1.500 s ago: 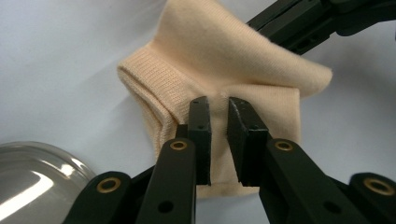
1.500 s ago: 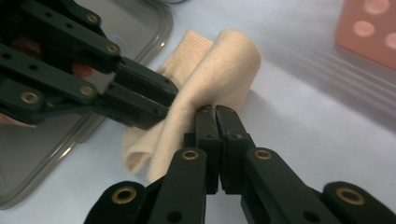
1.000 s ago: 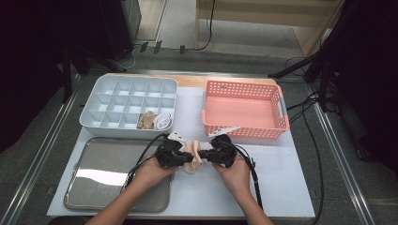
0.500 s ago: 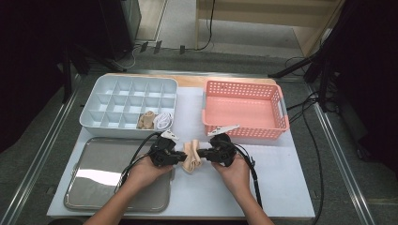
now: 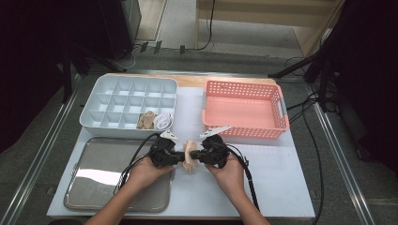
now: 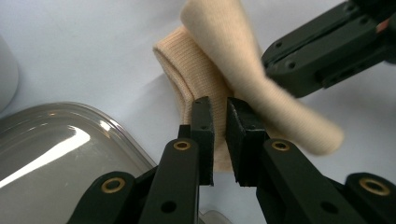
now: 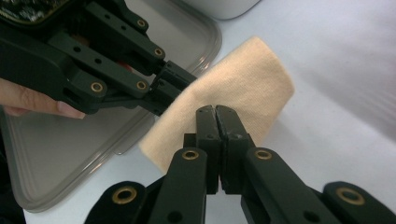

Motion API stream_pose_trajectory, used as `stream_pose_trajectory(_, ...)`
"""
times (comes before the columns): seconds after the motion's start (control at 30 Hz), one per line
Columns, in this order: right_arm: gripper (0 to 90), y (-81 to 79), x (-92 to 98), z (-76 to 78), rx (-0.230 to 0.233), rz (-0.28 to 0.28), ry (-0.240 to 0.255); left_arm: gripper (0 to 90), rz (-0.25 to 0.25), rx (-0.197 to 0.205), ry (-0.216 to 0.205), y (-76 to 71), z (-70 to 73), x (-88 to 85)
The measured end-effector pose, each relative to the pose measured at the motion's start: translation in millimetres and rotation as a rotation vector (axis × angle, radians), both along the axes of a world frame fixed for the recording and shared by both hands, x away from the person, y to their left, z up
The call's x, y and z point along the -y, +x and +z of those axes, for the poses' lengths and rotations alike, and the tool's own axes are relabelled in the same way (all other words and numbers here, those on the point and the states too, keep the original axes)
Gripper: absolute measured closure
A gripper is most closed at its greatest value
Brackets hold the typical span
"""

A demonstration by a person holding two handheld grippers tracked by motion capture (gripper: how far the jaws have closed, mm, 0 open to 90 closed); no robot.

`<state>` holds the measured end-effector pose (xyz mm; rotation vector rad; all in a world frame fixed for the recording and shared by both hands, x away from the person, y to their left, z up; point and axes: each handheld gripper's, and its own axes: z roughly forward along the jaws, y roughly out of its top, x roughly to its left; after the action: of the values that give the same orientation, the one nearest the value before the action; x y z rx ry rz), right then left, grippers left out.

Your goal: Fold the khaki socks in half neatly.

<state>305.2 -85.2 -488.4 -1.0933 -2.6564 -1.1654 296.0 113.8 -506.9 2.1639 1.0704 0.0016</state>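
Item: beige sock [image 5: 189, 154], lifted just above the white table [image 5: 281, 187], at 3 o'clock of the steel tray [image 5: 89, 187] and 6 o'clock of the compartment box [image 5: 126, 101]. I have my left gripper [image 6: 219, 112] pinching its ribbed cuff, my right gripper [image 7: 217, 116] pressed together on its other end.

I work in a lab: a white desk [image 5: 263, 187] on metal rails [image 5: 42, 154], cables [image 5: 309, 122] trailing over grey floor.
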Motion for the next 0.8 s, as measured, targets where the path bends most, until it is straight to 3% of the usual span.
stream_pose_trajectory(0.1, 89.7, -0.1, -2.9, -2.9, 0.000, 0.007, -0.010, 82.3, 0.010, -0.014, -0.015, 1.1, -0.6, -2.5)
stream_pose_trajectory(0.33, 89.7, 2.1, -6.4, -8.5, -0.008, 0.014, -0.023, 81.0, 0.044, -0.008, -0.009, 1.6, 7.2, -15.9)
stream_pose_trajectory(0.63, 90.0, 4.7, -10.2, -13.5, -0.009, 0.029, -0.026, 79.7, 0.077, 0.047, -0.046, -0.7, 21.4, -23.6)
stream_pose_trajectory(0.73, 90.0, 3.8, -11.3, -14.8, 0.005, 0.029, -0.034, 79.0, 0.066, 0.066, -0.065, -2.4, 26.0, -19.5)
stream_pose_trajectory(0.8, 90.0, 2.8, -11.1, -15.4, 0.011, 0.027, -0.033, 79.0, 0.050, 0.081, -0.054, -3.5, 26.9, -14.7)
